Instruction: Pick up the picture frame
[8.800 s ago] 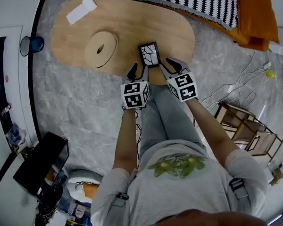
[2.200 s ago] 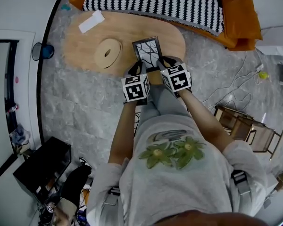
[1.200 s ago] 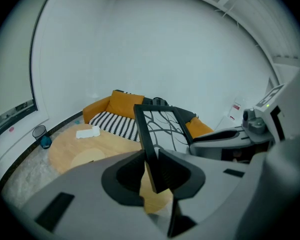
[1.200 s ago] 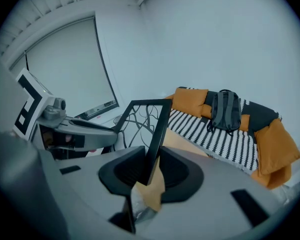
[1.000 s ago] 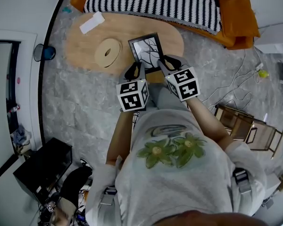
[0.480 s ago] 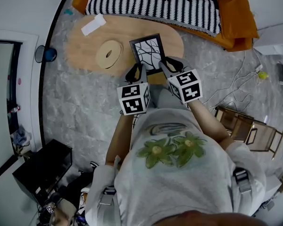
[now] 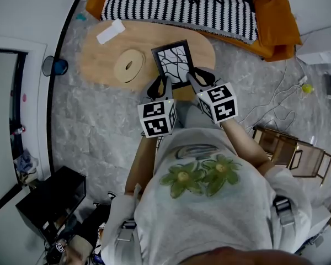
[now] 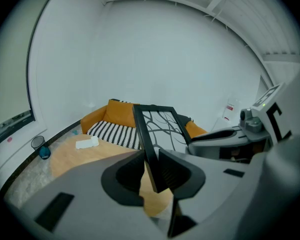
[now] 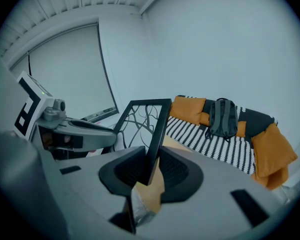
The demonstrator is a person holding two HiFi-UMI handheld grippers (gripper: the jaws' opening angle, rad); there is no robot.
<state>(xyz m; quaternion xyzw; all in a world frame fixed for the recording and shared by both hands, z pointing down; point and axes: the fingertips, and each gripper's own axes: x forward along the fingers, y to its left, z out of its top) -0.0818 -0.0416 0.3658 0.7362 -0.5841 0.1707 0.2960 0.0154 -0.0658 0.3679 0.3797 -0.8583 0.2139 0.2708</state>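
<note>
The black picture frame [image 7: 174,63], with a branch drawing on white, hangs in the air above the near edge of the oval wooden table [image 7: 99,54]. My left gripper [image 7: 160,85] is shut on the frame's lower left corner. My right gripper [image 7: 194,77] is shut on its lower right corner. In the left gripper view the frame's black edge [image 8: 149,144] stands upright, pinched between the pads. In the right gripper view the frame's edge [image 9: 155,144] is clamped the same way, its glass turned to the left.
On the table lie a round wooden ring [image 7: 128,65] and a white folded cloth [image 7: 111,31]. A striped couch with orange cushions [image 7: 182,4] lies beyond it. A blue cup [image 7: 55,67] stands on the floor at left, wooden frames [image 7: 281,148] and cables at right.
Both grippers have lifted the frame slightly off the table; it now stands a little higher and more upright than a second ago. The grips are unchanged.
</note>
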